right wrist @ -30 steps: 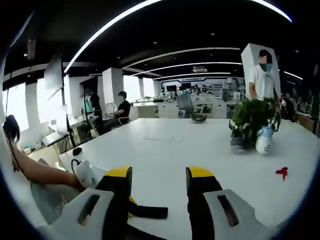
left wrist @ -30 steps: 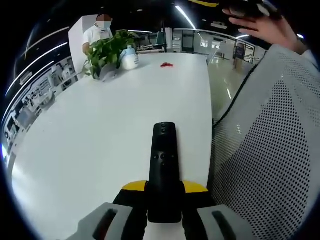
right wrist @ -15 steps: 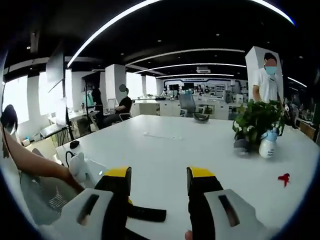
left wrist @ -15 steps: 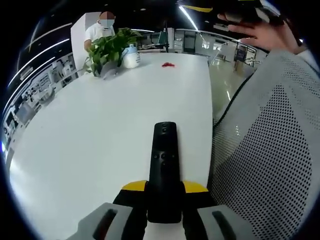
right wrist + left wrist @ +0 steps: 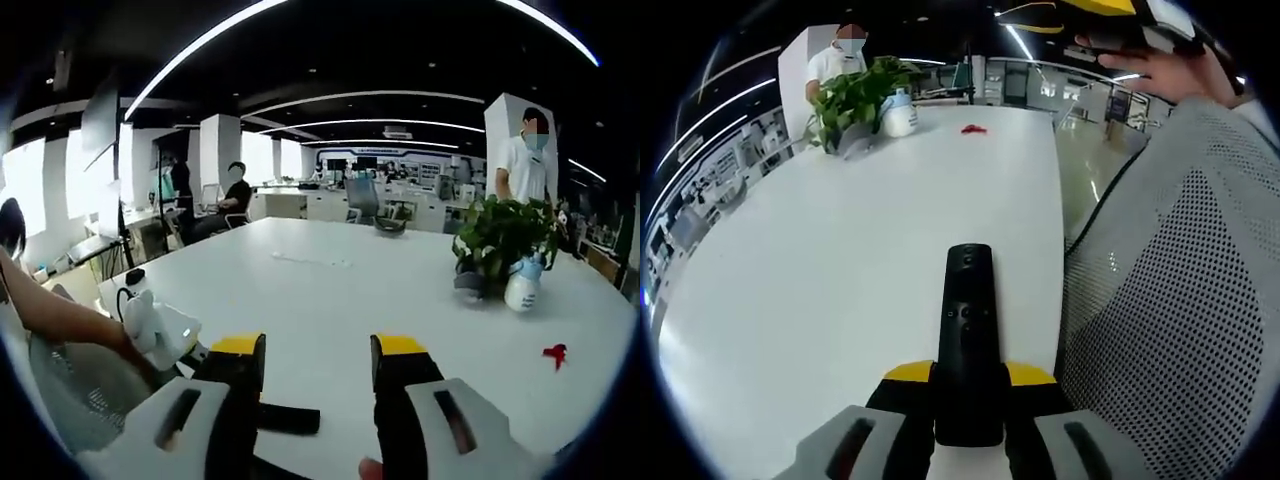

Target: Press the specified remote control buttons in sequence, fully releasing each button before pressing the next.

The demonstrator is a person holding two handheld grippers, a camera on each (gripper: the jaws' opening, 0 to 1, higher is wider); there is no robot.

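On the white table (image 5: 840,250), which we take as our landmark, the black remote control (image 5: 967,340) lies near the table's edge closest to us in the left gripper view, its button face up and its far end pointing along the table toward the plant. We see the left gripper (image 5: 969,385) clenched on the near end of the remote control, one yellow-tipped jaw against each long side. We can make out a few round buttons on the remote control but cannot read any marking on them. At the far end of the table stands a potted plant (image 5: 855,100), green leaves spilling over a grey pot, and just beside it a white bottle (image 5: 901,117) with a blue top; its label is too small to read and we cannot tell its contents. A small red object (image 5: 974,129) lies on the table near that bottle. Beside the table's right edge, in the left gripper view, is a white mesh chair back (image 5: 1170,300), and above it a hand (image 5: 1175,70). In the right gripper view, the right gripper (image 5: 312,365) hangs over the table with its jaws parted and nothing between them; the remote control (image 5: 285,418) shows as a dark bar low between them, and the potted plant (image 5: 497,235), bottle (image 5: 521,288) and red object (image 5: 553,352) sit toward the right. A person in a white shirt (image 5: 524,165) stands beyond the table behind the plant.
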